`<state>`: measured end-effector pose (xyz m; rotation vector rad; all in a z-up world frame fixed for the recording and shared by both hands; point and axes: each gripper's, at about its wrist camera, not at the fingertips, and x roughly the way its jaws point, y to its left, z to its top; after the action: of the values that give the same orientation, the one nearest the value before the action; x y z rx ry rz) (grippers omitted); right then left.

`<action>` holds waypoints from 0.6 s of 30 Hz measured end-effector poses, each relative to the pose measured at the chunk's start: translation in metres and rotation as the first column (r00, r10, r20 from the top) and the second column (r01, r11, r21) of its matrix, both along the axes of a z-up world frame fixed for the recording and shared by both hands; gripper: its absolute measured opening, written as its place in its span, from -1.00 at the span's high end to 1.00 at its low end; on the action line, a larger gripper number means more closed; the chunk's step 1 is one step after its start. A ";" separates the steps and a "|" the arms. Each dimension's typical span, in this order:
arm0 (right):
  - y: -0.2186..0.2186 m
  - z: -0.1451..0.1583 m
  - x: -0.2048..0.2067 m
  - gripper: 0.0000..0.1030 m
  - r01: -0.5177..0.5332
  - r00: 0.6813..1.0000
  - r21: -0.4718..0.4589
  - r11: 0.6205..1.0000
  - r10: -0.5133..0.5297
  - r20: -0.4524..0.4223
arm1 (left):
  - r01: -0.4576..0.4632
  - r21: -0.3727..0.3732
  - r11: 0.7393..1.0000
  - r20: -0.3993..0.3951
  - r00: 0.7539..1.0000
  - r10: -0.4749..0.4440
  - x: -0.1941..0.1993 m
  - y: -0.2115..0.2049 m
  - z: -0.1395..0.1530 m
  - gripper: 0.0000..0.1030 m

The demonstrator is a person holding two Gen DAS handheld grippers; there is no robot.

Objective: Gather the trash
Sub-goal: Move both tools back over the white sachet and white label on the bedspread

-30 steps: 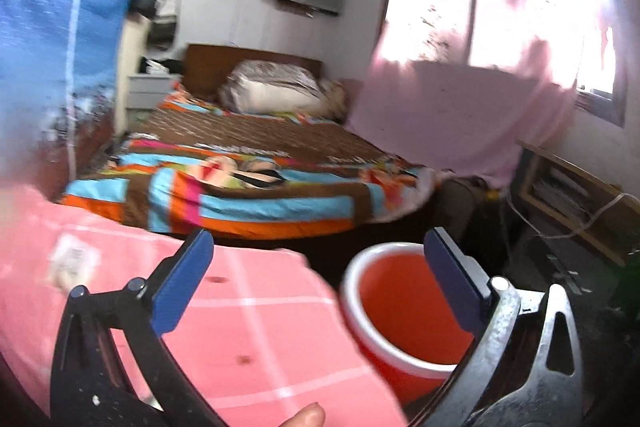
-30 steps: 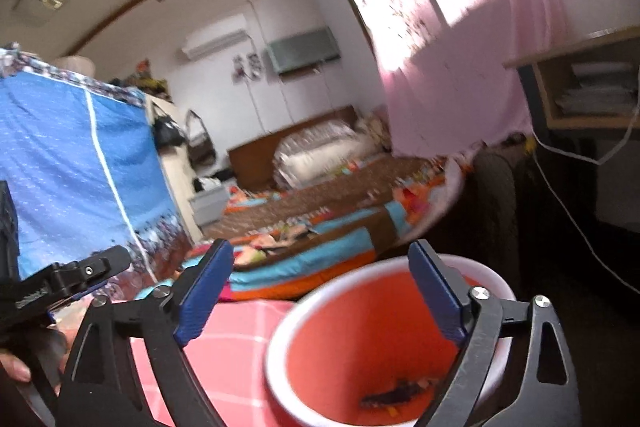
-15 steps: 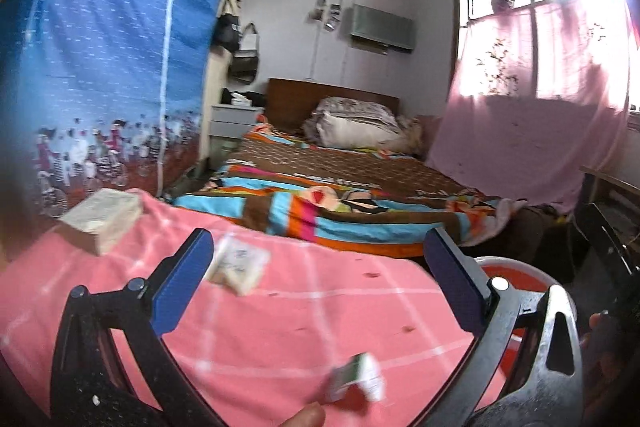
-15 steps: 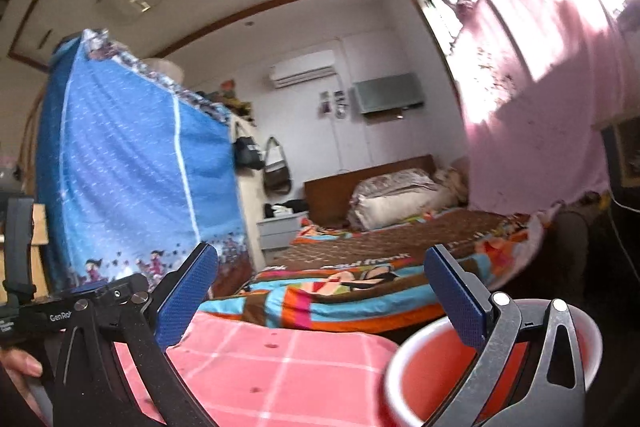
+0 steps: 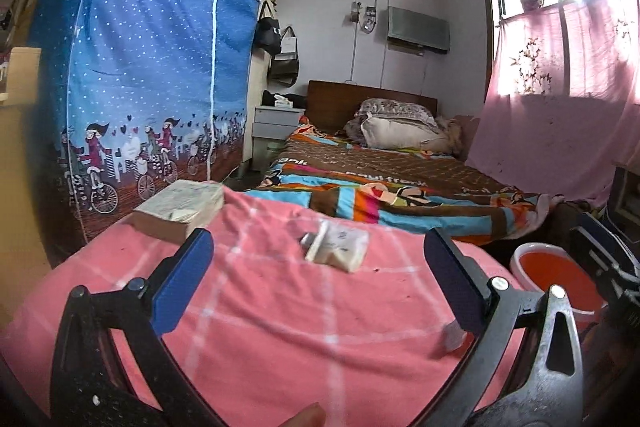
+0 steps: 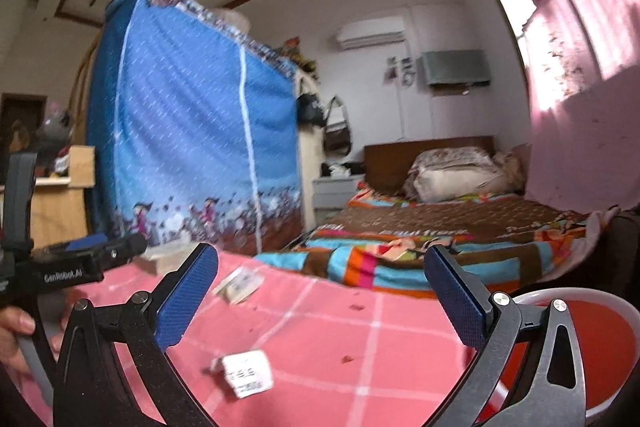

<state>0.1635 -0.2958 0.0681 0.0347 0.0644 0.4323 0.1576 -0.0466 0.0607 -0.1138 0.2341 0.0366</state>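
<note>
2 empty grippers above a pink cloth strewn with scraps.

Left gripper (image 5: 318, 269) gapes wide, holding nothing; beyond it lies a pale packet (image 5: 338, 251). Right gripper (image 6: 320, 289) likewise spread and empty, a printed paper scrap (image 6: 248, 373) below; the red bin (image 6: 596, 351) is cut off at right.

left gripper (image 5: 318, 277): black angular frame, blue textured pads on both fingers (image 5: 182, 285), round silver screws at the pivots, triangular cutouts in the links. right gripper (image 6: 320, 297): same black build, same dimpled blue pads, silver screws. white "genrobot.ai" lettering on the left unit's body. bare skin of the left hand (image 6: 16, 341) on a grey handle.
</note>
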 end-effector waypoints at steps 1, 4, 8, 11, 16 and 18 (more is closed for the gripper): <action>0.005 -0.002 0.002 -1.00 -0.018 1.000 -0.014 1.000 0.018 -0.021 | -0.002 0.003 1.000 -0.006 1.000 0.002 -0.001 0.003 -0.002 -1.00; 0.018 -0.010 0.012 -1.00 -0.069 0.993 -0.059 0.996 0.063 -0.100 | -0.011 0.007 1.000 -0.037 0.999 0.012 0.000 0.013 -0.007 -1.00; 0.037 -0.020 0.026 -1.00 -0.120 0.972 -0.130 0.984 0.090 -0.216 | -0.011 0.005 1.000 -0.107 0.994 0.012 0.005 0.021 -0.015 -1.00; 0.049 -0.028 0.034 -1.00 -0.145 0.954 -0.169 0.975 0.092 -0.287 | -0.005 -0.015 1.000 -0.182 0.983 0.003 0.015 0.029 -0.022 -1.00; 0.063 -0.044 0.047 -0.97 -0.189 0.907 -0.198 0.962 0.093 -0.410 | 0.002 -0.062 0.998 -0.270 0.963 -0.018 0.030 0.037 -0.031 -1.00; 0.065 -0.050 0.050 -0.67 -0.216 0.888 -0.200 0.956 0.107 -0.447 | 0.013 -0.073 0.997 -0.299 0.954 -0.034 0.035 0.039 -0.035 -1.00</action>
<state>0.2138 -0.2305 0.0176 -0.1206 0.5649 0.5772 0.1925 -0.0079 0.0261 -0.1760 0.5411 0.0218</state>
